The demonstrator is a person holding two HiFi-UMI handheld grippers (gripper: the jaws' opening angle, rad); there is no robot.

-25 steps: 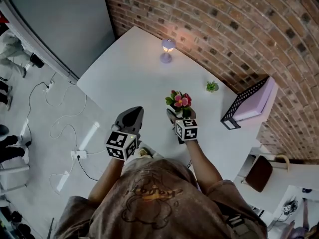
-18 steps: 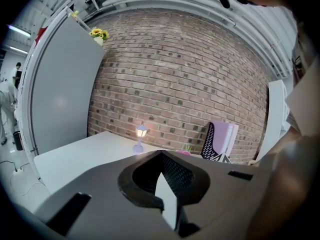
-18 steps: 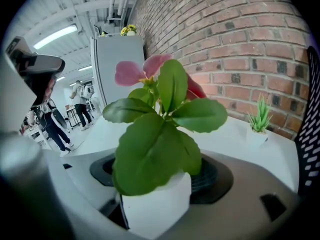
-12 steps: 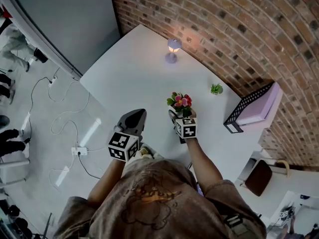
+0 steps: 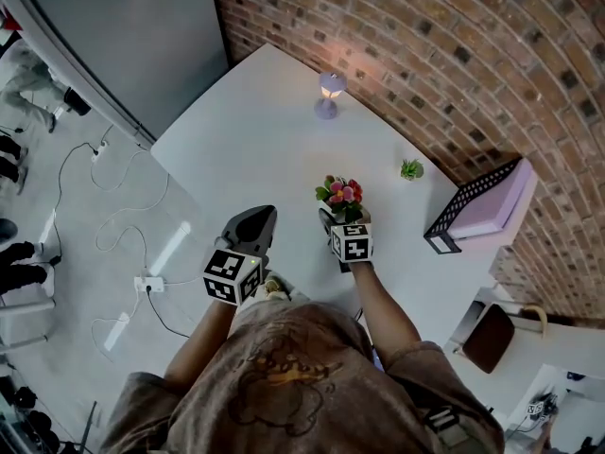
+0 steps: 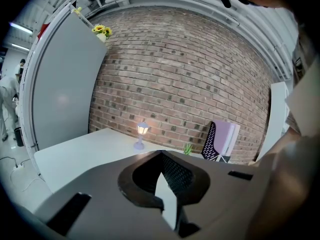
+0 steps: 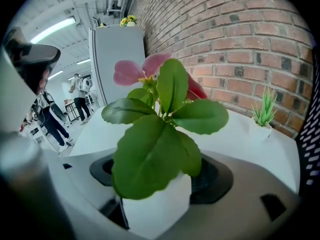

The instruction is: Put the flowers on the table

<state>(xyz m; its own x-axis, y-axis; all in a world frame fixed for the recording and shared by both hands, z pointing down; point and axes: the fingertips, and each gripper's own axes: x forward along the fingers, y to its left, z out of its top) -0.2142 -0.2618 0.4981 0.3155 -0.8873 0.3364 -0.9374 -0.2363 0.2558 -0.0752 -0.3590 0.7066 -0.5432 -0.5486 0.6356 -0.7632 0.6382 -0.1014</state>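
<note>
The person stands at the near edge of the white table (image 5: pixel 255 149) with a gripper in each hand. The left gripper (image 5: pixel 255 214) hangs at the near edge, just over the tabletop's rim, its jaws pressed together at the tips with nothing between them. Just beside it, to the right, the right gripper (image 5: pixel 342 218) reaches in over the tabletop and pinches the white pot (image 7: pixel 157 204) of the flowers (image 5: pixel 341 193). The jaws stand wide, one on each side of the pot, and the plant sits upright between them, its broad green leaves and pink and red blooms rising above the gripper. The flowers are thus a little way in from the near edge, about midway along it. Whether the pot's base touches the tabletop I cannot tell. Further in, near the far edge that runs along the brick wall (image 5: pixel 425 55), a small green plant (image 5: pixel 410 169) in a pale pot stands alone, well apart from the flowers. To its right, at the tabletop's right end by the wall, is a black mesh file holder (image 5: pixel 473 206) with something pale purple in it. Farthest off, near the far left corner and close to the wall, a small purple lamp (image 5: pixel 330 94) is lit and throws a warm glow on the bricks.
</note>
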